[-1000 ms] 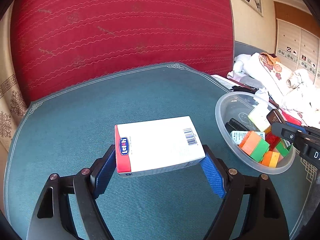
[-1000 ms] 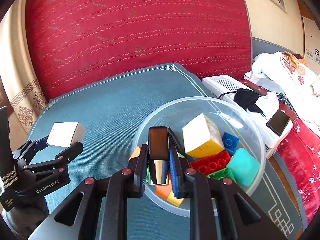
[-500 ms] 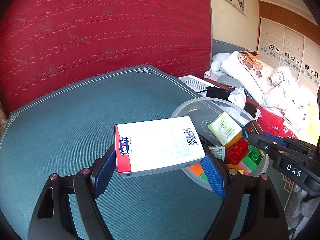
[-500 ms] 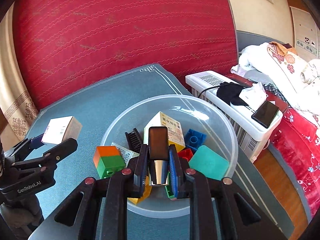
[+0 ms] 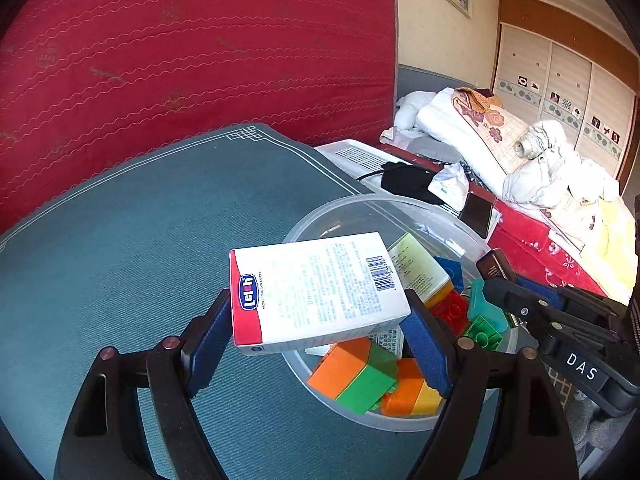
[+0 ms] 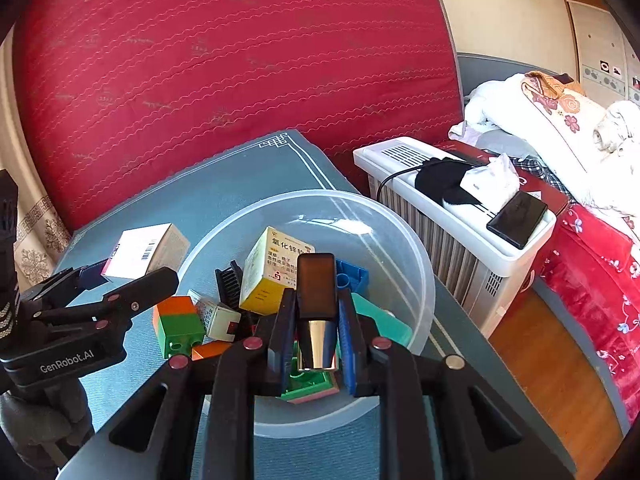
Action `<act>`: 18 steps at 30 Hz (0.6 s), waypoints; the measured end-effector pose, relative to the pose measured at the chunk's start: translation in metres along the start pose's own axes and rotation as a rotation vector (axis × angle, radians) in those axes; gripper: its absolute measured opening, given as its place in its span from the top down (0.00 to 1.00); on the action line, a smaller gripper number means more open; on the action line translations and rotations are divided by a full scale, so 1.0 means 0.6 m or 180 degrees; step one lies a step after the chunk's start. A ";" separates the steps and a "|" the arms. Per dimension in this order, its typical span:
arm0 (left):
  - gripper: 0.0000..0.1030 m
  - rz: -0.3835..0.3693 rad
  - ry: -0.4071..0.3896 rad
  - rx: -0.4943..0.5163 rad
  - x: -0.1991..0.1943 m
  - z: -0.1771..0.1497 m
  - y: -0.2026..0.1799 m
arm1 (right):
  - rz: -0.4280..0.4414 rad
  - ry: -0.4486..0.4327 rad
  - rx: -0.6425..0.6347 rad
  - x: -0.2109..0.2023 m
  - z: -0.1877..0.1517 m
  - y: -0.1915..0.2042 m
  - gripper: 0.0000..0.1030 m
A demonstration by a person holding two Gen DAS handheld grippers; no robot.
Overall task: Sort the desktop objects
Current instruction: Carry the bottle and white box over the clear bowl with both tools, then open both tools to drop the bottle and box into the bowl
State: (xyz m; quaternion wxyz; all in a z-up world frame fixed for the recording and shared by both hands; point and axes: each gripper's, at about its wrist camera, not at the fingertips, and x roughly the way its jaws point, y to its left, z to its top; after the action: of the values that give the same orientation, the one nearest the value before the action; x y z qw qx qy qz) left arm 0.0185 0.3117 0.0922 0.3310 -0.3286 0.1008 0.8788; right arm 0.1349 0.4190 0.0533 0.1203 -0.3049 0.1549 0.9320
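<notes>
My left gripper [image 5: 318, 334] is shut on a white box with a red end [image 5: 316, 286], held flat above the near left rim of the clear plastic bowl [image 5: 400, 204]. The same box [image 6: 140, 250] shows at the bowl's left edge in the right wrist view. My right gripper [image 6: 316, 334] is shut on a small dark brown bottle with a silver base [image 6: 316, 304], hanging over the bowl [image 6: 400, 248]. Inside lie a yellow-and-white medicine box [image 6: 272, 270], an orange-and-green brick [image 6: 178, 326], a black comb [image 6: 228, 284], a blue brick [image 6: 354, 276] and a teal piece [image 6: 384, 322].
The bowl stands on a blue-green tabletop [image 5: 140, 240] near its right edge. A red padded backrest [image 5: 180, 60] rises behind. Right of the table stands a white heater [image 6: 460, 220] with a phone [image 6: 516, 218] and black cloth on it, then a bed with bedding [image 5: 500, 152].
My left gripper has carried the white box rightward until it overlaps the bowl's rim. The right gripper with the bottle has shifted over the bowl, and the view has swung right.
</notes>
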 end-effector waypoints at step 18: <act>0.18 -0.0396 0.0318 -0.0149 0.067 0.009 -0.008 | 0.0038 0.0040 0.0109 0.025 0.015 -0.024 0.30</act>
State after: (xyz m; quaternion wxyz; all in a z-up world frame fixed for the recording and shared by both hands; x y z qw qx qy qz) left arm -0.0042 0.3382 0.0705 0.3717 -0.3853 0.0760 0.8412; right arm 0.1231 0.4372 0.0482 0.1189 -0.3078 0.1733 0.9280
